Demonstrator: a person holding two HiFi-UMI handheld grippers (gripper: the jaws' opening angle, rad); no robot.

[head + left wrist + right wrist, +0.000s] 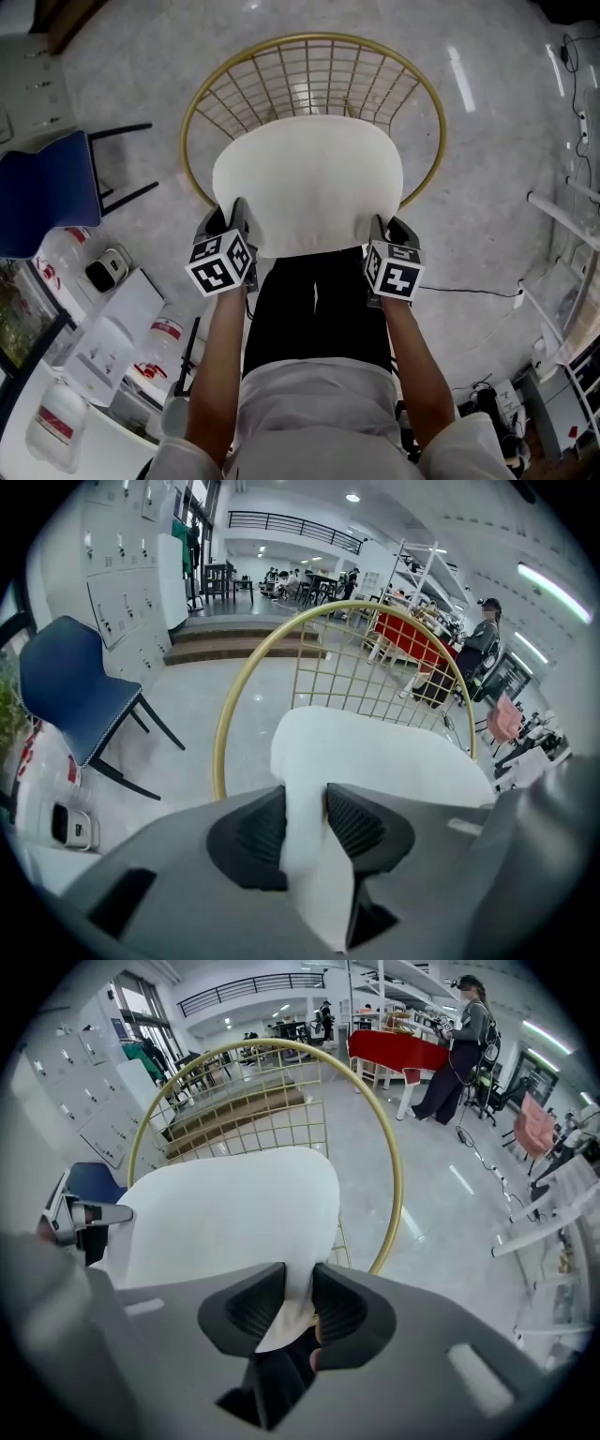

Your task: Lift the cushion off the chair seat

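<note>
A white round cushion [307,183] hangs above the gold wire chair [319,70], held at its near edge by both grippers. My left gripper [234,230] is shut on the cushion's left near corner, with white fabric [309,855] pinched between its dark pads. The right gripper [380,239] is shut on the right near corner, where the cushion [234,1213] narrows into the jaws. In the right gripper view the left gripper [80,1218] shows at the cushion's far side. The chair seat is hidden under the cushion.
A blue chair [47,192] stands to the left, close to the gold chair. Water bottles [61,412] and a white box [117,323] lie at the lower left. White racks and cables [562,281] line the right side. A person [464,1044] stands by a red table in the distance.
</note>
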